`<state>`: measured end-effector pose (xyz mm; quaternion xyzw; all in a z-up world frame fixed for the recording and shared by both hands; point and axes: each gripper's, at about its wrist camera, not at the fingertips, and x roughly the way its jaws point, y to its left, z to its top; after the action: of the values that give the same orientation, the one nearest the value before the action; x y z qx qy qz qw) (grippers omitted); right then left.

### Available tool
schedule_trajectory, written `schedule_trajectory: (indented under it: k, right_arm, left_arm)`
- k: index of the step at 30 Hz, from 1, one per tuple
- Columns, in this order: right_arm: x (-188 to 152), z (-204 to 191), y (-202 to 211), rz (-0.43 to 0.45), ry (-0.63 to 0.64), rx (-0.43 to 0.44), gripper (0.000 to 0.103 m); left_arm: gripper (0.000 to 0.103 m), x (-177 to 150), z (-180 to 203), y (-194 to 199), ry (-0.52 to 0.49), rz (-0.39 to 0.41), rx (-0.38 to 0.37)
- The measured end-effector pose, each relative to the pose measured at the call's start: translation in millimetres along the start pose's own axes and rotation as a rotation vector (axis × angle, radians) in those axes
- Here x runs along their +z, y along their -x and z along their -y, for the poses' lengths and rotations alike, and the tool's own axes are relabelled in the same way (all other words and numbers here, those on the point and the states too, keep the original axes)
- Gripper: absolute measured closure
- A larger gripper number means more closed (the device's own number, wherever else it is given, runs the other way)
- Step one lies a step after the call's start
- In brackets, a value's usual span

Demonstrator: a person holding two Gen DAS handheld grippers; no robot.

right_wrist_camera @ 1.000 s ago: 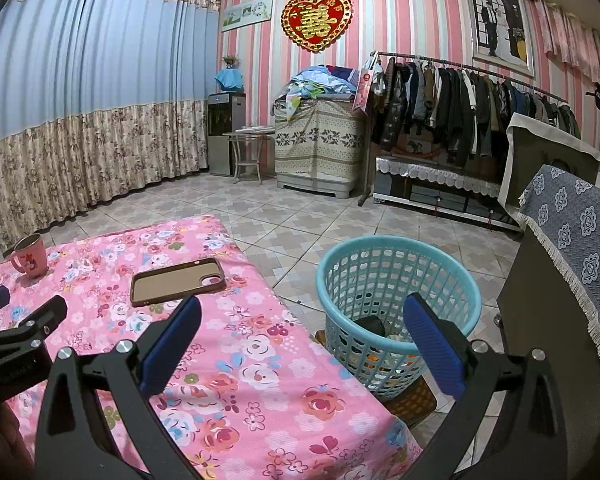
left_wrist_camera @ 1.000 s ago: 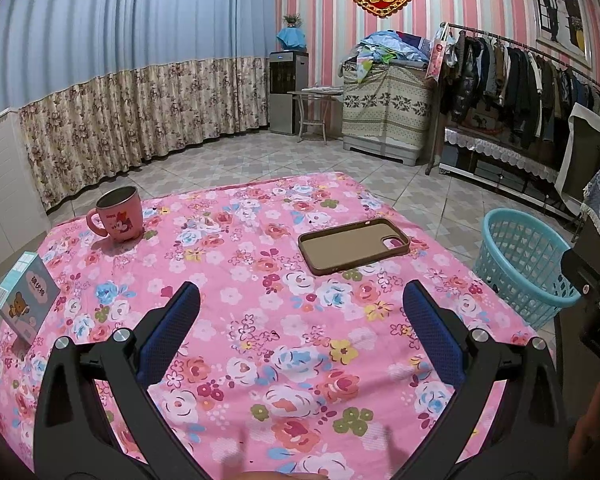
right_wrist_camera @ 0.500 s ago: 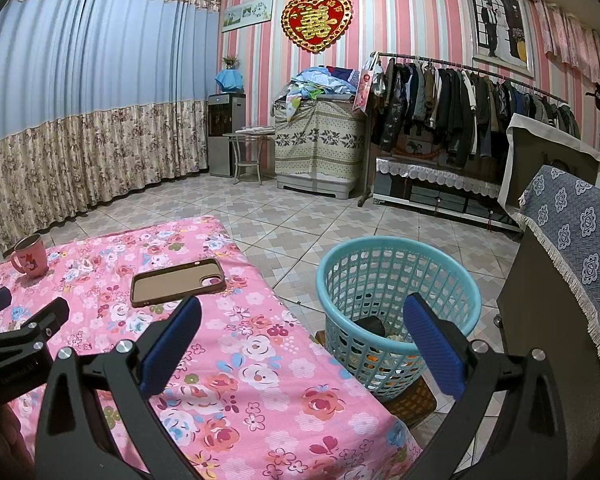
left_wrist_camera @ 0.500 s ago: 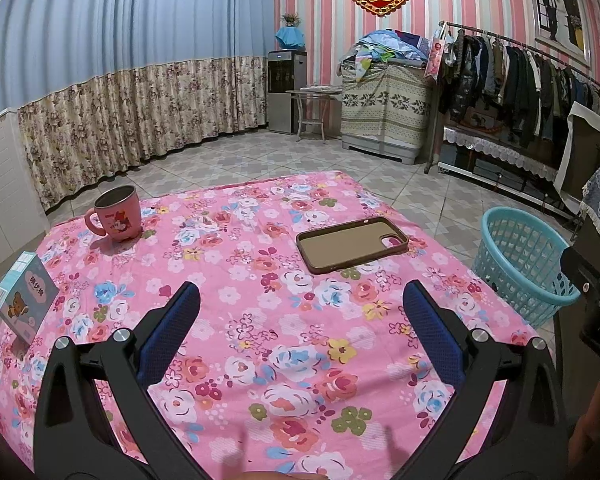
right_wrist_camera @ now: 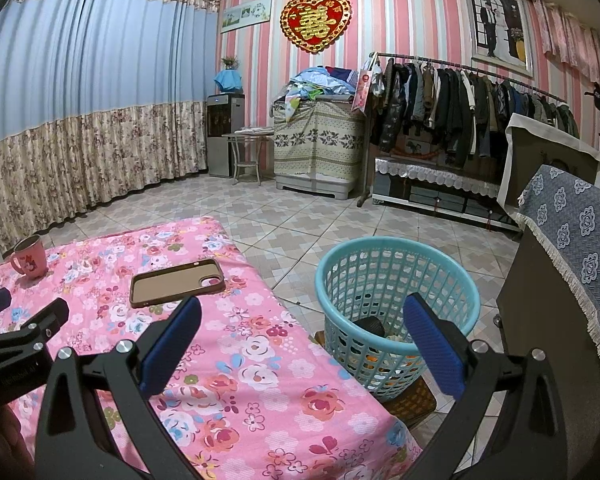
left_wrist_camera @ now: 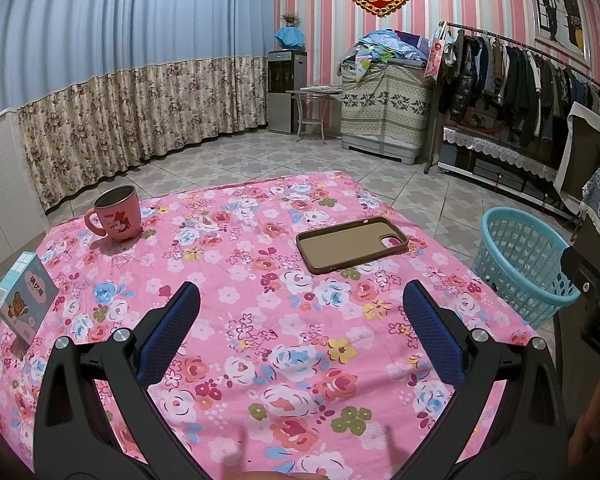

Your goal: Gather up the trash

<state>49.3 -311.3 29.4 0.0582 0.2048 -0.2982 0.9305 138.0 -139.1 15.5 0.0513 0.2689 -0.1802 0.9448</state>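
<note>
Both grippers — left gripper [left_wrist_camera: 300, 312], right gripper [right_wrist_camera: 300, 320] — hold jaws wide, empty. Small box [left_wrist_camera: 24, 294] at nine o'clock: probably light, crushable — pinch its flat faces.

Table under pink floral cloth [left_wrist_camera: 260, 320]: pink mug [left_wrist_camera: 116, 216] far left, brown phone case [left_wrist_camera: 350, 244] flat toward right, small blue box [left_wrist_camera: 24, 296] upright at left edge. All well apart.

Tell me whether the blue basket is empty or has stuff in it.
Not empty. Through the blue basket's mesh, the right wrist view shows dark and orange items at its bottom.
</note>
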Motion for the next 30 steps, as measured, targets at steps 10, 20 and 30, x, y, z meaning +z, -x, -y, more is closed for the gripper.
schedule_trajectory:
  k: [10,20,30]
  right_arm:
    - [0.7,0.8,-0.3,-0.001,0.001,0.001,0.004]
    - [0.3,0.0,-0.3,-0.001,-0.001,0.0,0.004]
    - [-0.1,1.8,-1.2,0.0,-0.018,0.007,0.004]
  left_arm:
    - [0.005,-0.4,0.7,-0.1,-0.001,0.0,0.001]
    - [0.005,-0.3,0.8,-0.1,0.0,-0.001,0.001]
    - [0.005,-1.3,1.3,-1.2,-0.003,-0.007,0.003]
